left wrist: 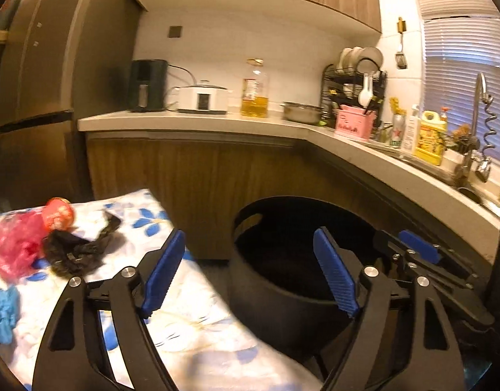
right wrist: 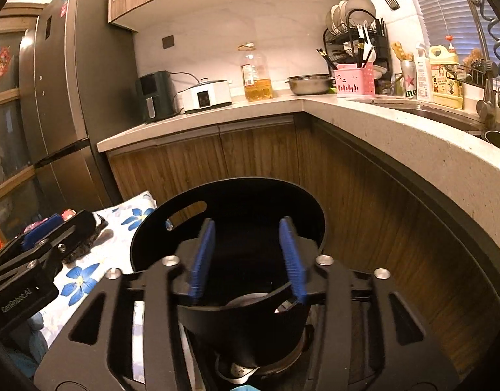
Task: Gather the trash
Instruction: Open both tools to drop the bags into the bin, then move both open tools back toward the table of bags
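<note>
A round black bin [left wrist: 282, 280] with a handle slot stands on the floor against the wooden cabinets. My left gripper [left wrist: 248, 238] is open, with nothing between its blue pads, at the bin's left rim beside the floral cloth [left wrist: 191, 325]. On that cloth at the left lie a pink plastic bag [left wrist: 15, 247], a red can [left wrist: 59, 213], a crumpled black wrapper [left wrist: 77, 251] and a blue piece [left wrist: 2, 312]. My right gripper [right wrist: 247, 223] is open and empty over the bin's mouth [right wrist: 237, 192]. Something pale shows low inside the bin.
A stone counter [right wrist: 396, 143] curves around the bin's far and right sides. It carries an air fryer [right wrist: 152, 97], a cooker, an oil bottle [right wrist: 255, 75], a steel bowl, a dish rack and a sink. A fridge [right wrist: 61, 91] stands at the left.
</note>
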### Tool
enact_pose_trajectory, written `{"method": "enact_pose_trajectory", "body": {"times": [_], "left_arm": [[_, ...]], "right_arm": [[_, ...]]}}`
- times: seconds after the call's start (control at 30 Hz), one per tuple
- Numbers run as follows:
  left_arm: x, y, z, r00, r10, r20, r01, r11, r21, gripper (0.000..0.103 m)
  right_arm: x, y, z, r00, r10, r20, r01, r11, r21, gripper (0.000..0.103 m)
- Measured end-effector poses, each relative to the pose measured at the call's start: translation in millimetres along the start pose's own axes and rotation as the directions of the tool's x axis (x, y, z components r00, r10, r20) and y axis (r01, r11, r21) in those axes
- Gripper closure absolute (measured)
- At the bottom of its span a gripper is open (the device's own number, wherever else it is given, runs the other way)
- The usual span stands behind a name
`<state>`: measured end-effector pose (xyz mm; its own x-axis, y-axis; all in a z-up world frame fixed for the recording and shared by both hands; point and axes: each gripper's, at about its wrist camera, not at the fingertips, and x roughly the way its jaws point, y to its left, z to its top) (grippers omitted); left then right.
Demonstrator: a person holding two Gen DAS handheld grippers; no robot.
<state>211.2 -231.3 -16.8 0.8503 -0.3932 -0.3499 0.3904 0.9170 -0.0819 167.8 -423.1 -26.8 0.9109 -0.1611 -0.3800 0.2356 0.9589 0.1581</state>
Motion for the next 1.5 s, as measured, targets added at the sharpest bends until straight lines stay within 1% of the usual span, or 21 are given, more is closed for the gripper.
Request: {"method": "enact_pose_trajectory", "body": {"times": [0.03, 0.07, 0.27, 0.37, 0.5, 0.6, 0.73, 0.97, 1.17, 1.37, 1.47, 1.5], "left_arm": [[-3, 1, -2, 1.0, 0.023, 0.005, -0.023, 1.0, 0.004, 0.017], [-6, 2, -3, 0.999, 0.035, 0.01, -0.035, 0.999, 0.005, 0.017], [-26, 12, -8, 0.996, 0.082, 0.02, -0.082, 0.997, -0.006, 0.015], [-33, 18, -11, 0.995, 0.096, 0.016, -0.096, 0.995, -0.017, 0.014], [-48, 29, -17, 0.993, 0.118, 0.028, -0.117, 0.992, -0.051, 0.007], [-58, 38, -19, 0.992, 0.122, 0.03, -0.119, 0.99, -0.082, 0.007], [-71, 44, -22, 0.988, 0.149, 0.03, -0.146, 0.986, -0.078, 0.007], [-99, 68, -36, 0.978, 0.206, 0.022, -0.203, 0.974, -0.097, 0.007], [-130, 102, -49, 0.954, 0.301, 0.012, -0.296, 0.945, -0.141, 0.007], [-163, 137, -62, 0.911, 0.413, 0.0, -0.407, 0.897, -0.174, 0.007], [-181, 157, -67, 0.879, 0.476, -0.003, -0.467, 0.862, -0.197, 0.007], [-188, 167, -70, 0.861, 0.508, -0.005, -0.498, 0.842, -0.208, 0.007]], "right_arm": [[-2, 2, -2, 1.0, -0.004, 0.0, 0.004, 1.0, -0.006, 0.049], [-3, 3, -2, 1.0, -0.004, -0.001, 0.004, 1.0, -0.007, 0.045], [-14, 14, -8, 1.0, -0.004, 0.0, 0.004, 1.0, -0.027, 0.036], [-24, 20, -11, 1.0, -0.004, 0.01, 0.004, 0.999, -0.034, 0.033], [-36, 27, -13, 1.0, -0.015, 0.027, 0.016, 0.999, -0.03, 0.031], [-44, 33, -16, 0.999, -0.011, 0.036, 0.013, 0.999, -0.03, 0.031], [-52, 46, -21, 0.999, -0.005, 0.043, 0.007, 0.999, -0.045, 0.03], [-64, 80, -35, 0.998, 0.055, 0.03, -0.053, 0.996, -0.066, 0.03], [-73, 119, -49, 0.992, 0.123, 0.02, -0.121, 0.988, -0.099, 0.03], [-77, 162, -67, 0.98, 0.197, -0.01, -0.197, 0.972, -0.131, 0.03], [-78, 185, -76, 0.971, 0.236, -0.03, -0.238, 0.959, -0.156, 0.03], [-78, 192, -79, 0.968, 0.247, -0.034, -0.249, 0.955, -0.163, 0.03]]}}
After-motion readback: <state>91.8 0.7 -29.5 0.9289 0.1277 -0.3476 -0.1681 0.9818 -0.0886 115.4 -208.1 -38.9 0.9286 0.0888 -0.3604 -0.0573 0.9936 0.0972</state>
